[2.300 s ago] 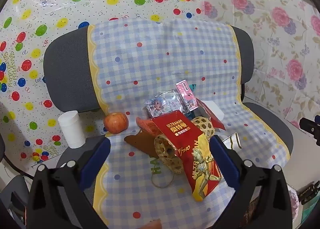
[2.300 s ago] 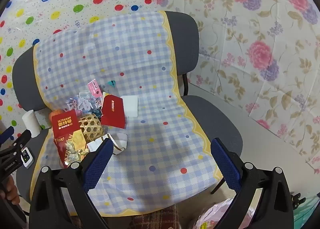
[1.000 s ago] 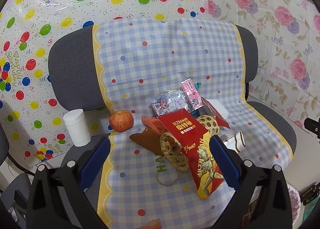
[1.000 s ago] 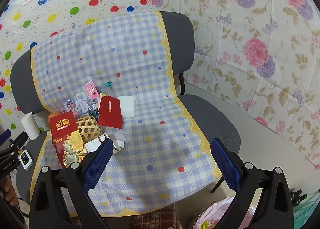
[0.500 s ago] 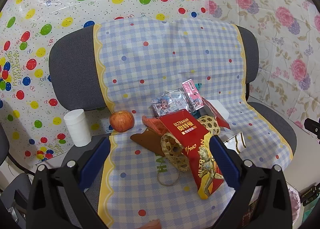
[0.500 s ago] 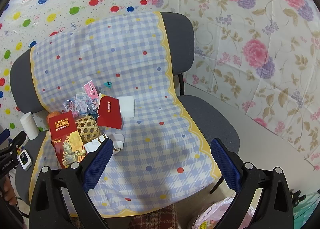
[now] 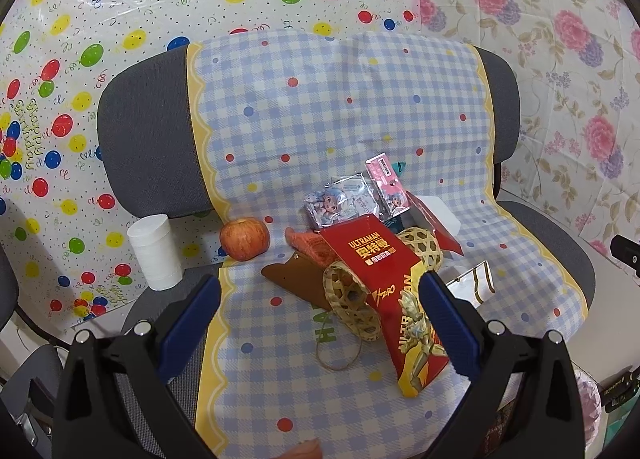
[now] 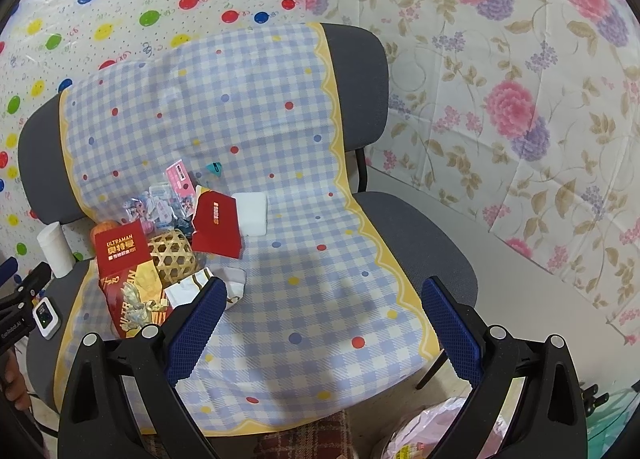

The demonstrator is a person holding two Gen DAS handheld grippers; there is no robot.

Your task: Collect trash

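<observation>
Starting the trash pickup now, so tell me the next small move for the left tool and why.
Probably ease the left tool forward and down onto the red Ultraman wrapper. Both tools hang open and empty above the chair, and that wrapper lies on top of the woven basket, nearest the left tool and unobstructed.

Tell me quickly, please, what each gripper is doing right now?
Left gripper: open, holding nothing.
Right gripper: open, holding nothing.

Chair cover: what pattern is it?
Blue-and-white check with coloured dots and yellow scalloped edges; chair cover shows best in the right wrist view.
</observation>
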